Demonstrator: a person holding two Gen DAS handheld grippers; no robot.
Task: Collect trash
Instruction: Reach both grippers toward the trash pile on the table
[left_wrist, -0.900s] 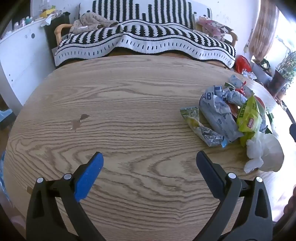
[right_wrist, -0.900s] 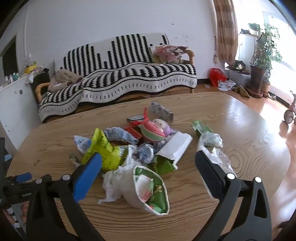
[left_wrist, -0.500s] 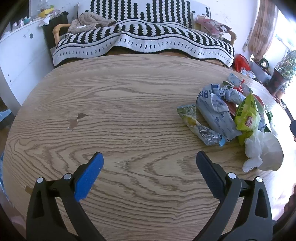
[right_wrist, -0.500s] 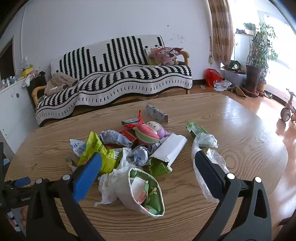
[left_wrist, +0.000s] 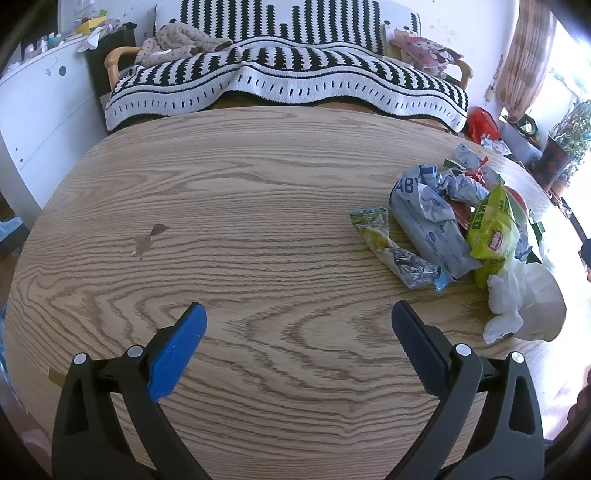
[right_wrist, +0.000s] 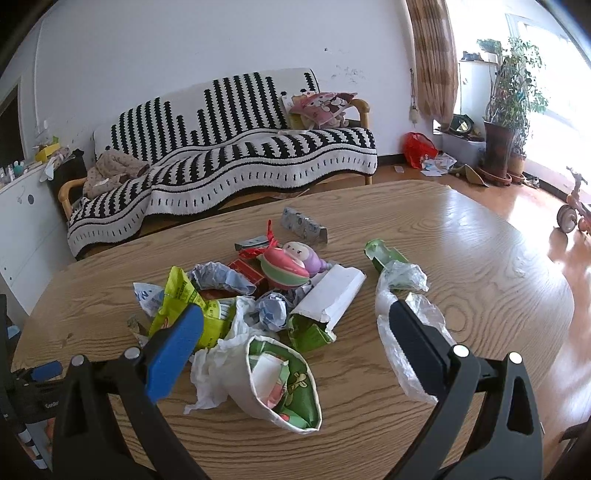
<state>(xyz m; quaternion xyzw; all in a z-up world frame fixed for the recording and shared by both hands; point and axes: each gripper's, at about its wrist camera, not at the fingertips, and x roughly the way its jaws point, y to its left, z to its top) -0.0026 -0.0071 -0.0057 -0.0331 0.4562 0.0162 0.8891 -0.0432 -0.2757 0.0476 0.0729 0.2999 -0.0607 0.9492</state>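
At lower centre of the left wrist view, hovering over bare wooden counter (left_wrist: 258, 229) with left gripper (left_wrist: 297, 321) fingers spread apart, gripping nothing; trash pile (left_wrist: 461, 221) lying at right of frame. Hanging low in the right wrist view, right gripper (right_wrist: 295, 328) fingers likewise apart, flanking a paper cup (right_wrist: 280, 387) amid the wrappers, clear plastic bag (right_wrist: 410, 332) behind the right finger.

I see both tools alike — left hand-held gripper (left_wrist: 297, 325) and right hand-held gripper (right_wrist: 295, 328): black frames, silver screws, blue finger pads (left_wrist: 177, 354).
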